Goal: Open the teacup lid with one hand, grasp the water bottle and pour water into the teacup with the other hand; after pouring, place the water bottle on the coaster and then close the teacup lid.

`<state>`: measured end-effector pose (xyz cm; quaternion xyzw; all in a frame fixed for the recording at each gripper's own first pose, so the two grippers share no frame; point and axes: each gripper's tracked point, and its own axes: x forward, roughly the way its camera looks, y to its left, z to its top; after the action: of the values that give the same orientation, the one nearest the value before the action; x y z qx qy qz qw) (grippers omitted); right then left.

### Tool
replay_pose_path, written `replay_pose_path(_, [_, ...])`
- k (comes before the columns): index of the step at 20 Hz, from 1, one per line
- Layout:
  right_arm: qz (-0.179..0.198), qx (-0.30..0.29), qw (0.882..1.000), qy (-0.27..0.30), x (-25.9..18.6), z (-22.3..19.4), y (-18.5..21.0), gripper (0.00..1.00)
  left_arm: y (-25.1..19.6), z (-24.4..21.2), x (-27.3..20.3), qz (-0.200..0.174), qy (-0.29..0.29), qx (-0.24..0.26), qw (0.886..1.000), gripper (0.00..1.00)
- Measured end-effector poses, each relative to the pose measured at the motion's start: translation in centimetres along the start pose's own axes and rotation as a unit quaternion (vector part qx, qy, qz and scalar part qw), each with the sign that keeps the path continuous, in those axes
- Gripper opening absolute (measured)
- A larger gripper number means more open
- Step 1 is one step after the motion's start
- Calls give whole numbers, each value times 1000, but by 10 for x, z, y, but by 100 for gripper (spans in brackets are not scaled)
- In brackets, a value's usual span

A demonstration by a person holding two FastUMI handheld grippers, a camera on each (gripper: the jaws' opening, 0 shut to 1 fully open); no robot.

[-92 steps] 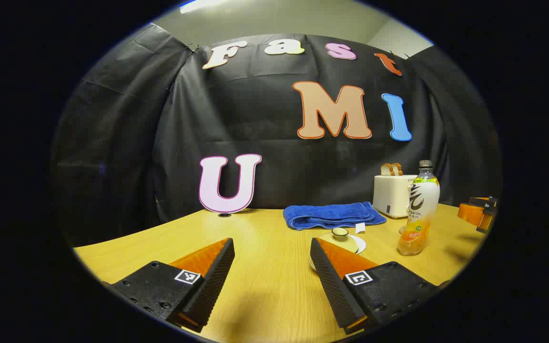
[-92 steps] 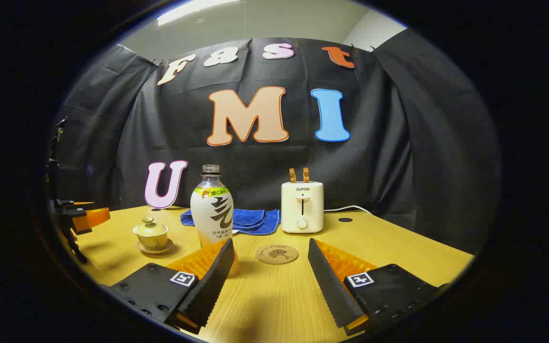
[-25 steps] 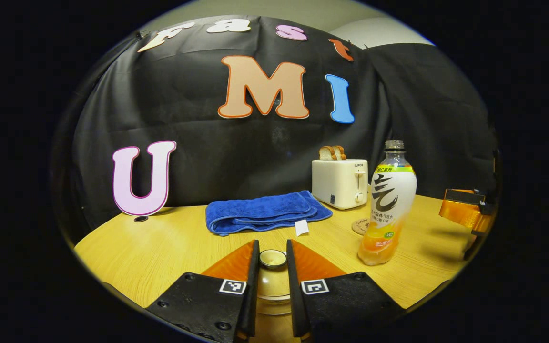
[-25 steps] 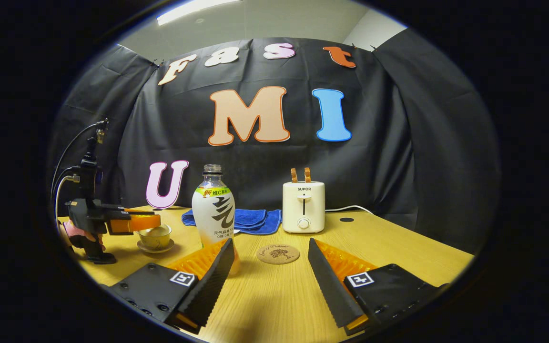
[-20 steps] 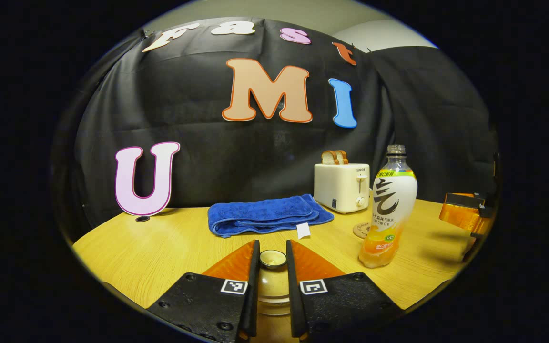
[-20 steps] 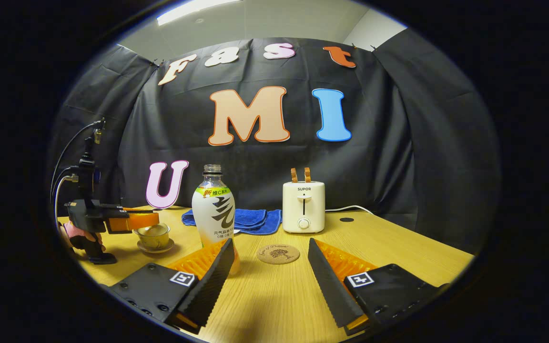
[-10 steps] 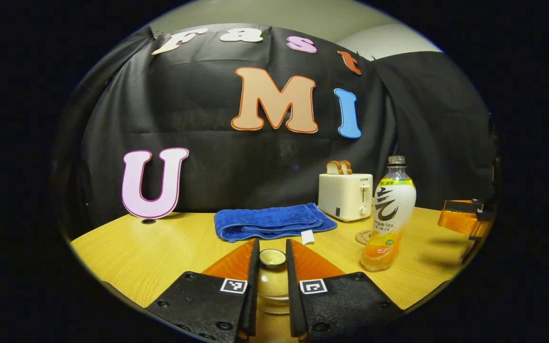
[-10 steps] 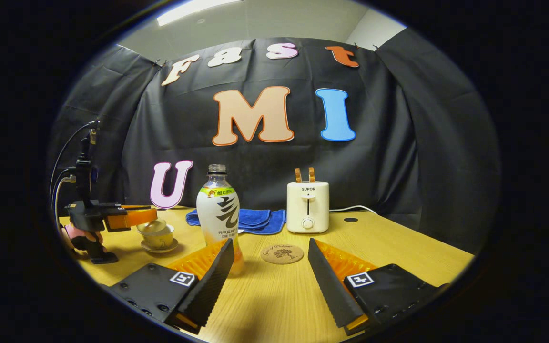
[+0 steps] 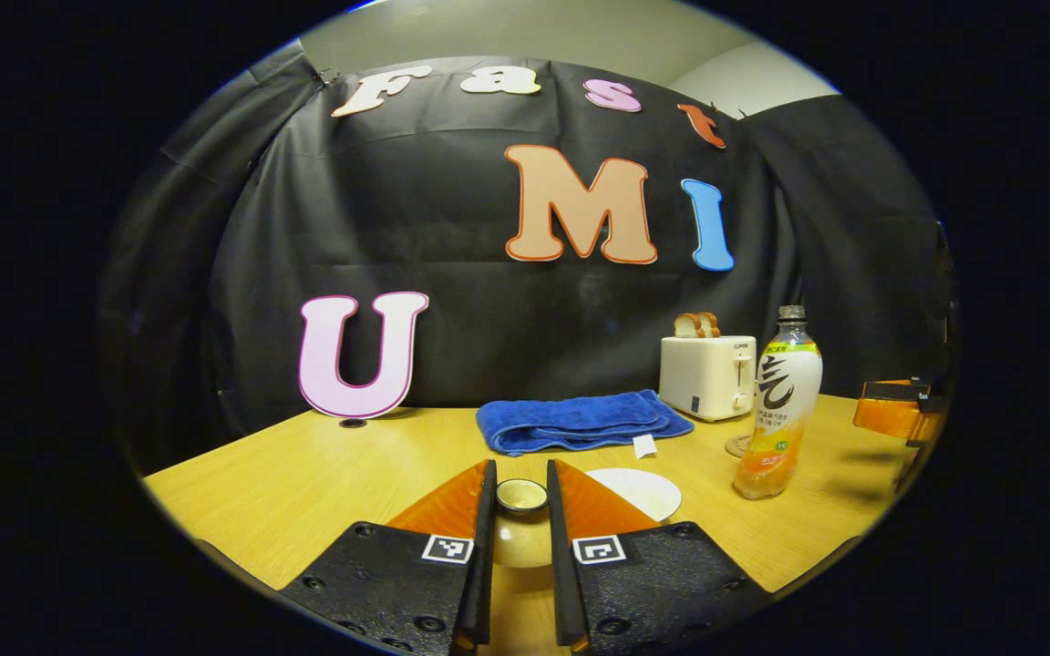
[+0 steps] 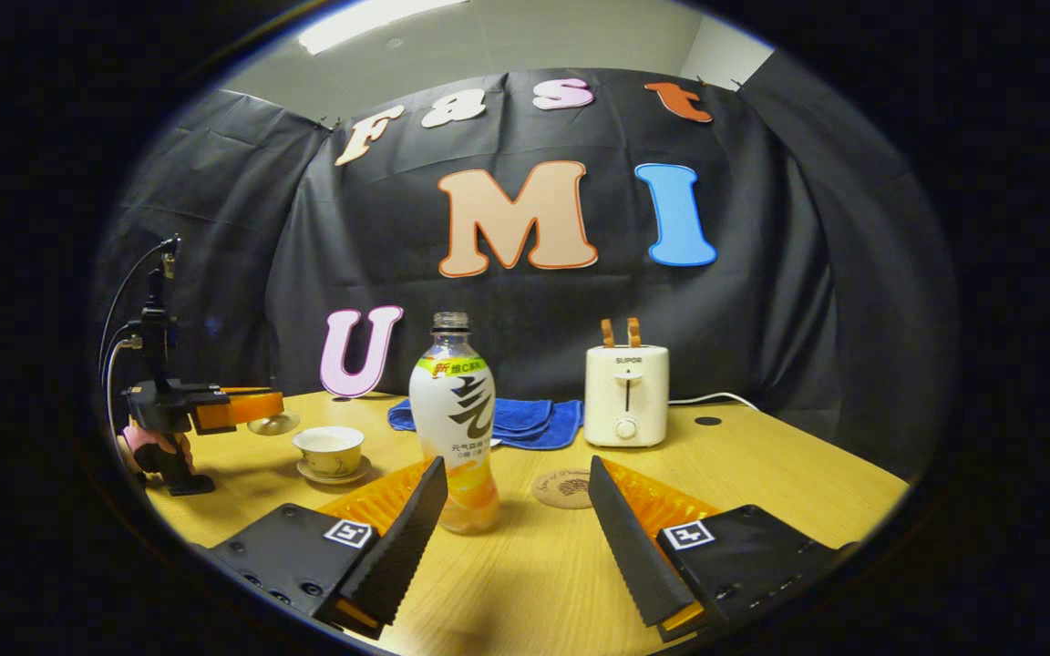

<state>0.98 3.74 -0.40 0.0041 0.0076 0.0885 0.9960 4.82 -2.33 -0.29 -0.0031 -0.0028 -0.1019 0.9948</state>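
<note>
Fingers of the left gripper [image 9: 520, 556] are clenched on the small round knob of the pale ceramic teacup lid [image 9: 521, 497], one finger pressing each side, and the lid hangs between them, clear of the yellow wooden table [image 9: 306, 483]. Just past the right finger's tip lies a pale round disc [image 9: 643, 492]; whether it is the cup's saucer cannot be told from the left gripper view. Beyond the fingertips lies a folded blue towel [image 9: 580, 422], with a cream toaster [image 9: 705, 376] holding bread slices to its right.

In the right gripper view the left gripper [image 10: 238, 410] shows far to the left, lid held out to the left of and above the open cream teacup [image 10: 329, 450], which sits on its saucer [image 10: 334, 474].

The right gripper [image 10: 516, 510] is released, its fingers spread wide and touching nothing. The uncapped plastic water bottle with a white label and orange drink [image 10: 457, 428] stands upright just beyond the left finger's tip, partly inside the gap. The round cork coaster [image 10: 561, 487] lies bare on the table ahead of the gap, close by the right finger's tip.
</note>
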Motion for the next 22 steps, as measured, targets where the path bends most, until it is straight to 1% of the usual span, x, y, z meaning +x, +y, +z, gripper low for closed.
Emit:
replay_pose_path(1, [5,0,1000,0,5,0,2,94,6,-1,-4,9,0,1,1000,25])
replay_pose_path(2, [8,0,1000,0,9,0,5,100,12,-1,-8,19,0,1,1000,25])
replay_pose_path(4, [21,0,1000,1,20,-1,13,94,24,0,-16,36,-1,1,999,25])
replay_pose_path(5, [29,1,1000,3,26,-2,18,94,29,0,-19,43,-1,2,999,25])
replay_pose_path(6, [33,1,999,6,32,-4,22,98,33,1,-22,49,0,2,999,25])
replay_pose_path(7, [35,1,999,10,37,-5,24,100,38,0,-24,55,0,2,998,25])
replay_pose_path(10, [45,-1,999,28,53,-11,35,99,51,0,-32,71,0,3,997,25])
replay_pose_path(11, [48,-2,998,37,59,-15,38,94,55,0,-35,78,0,3,997,25])
replay_pose_path(12, [49,-3,998,47,63,-19,40,100,57,0,-36,81,1,3,997,25])
replay_pose_path(16, [53,-3,997,64,78,-25,48,98,58,0,-37,80,0,2,997,25])
replay_pose_path(22, [47,-6,995,88,100,-35,56,99,63,-1,-39,81,1,3,997,25])
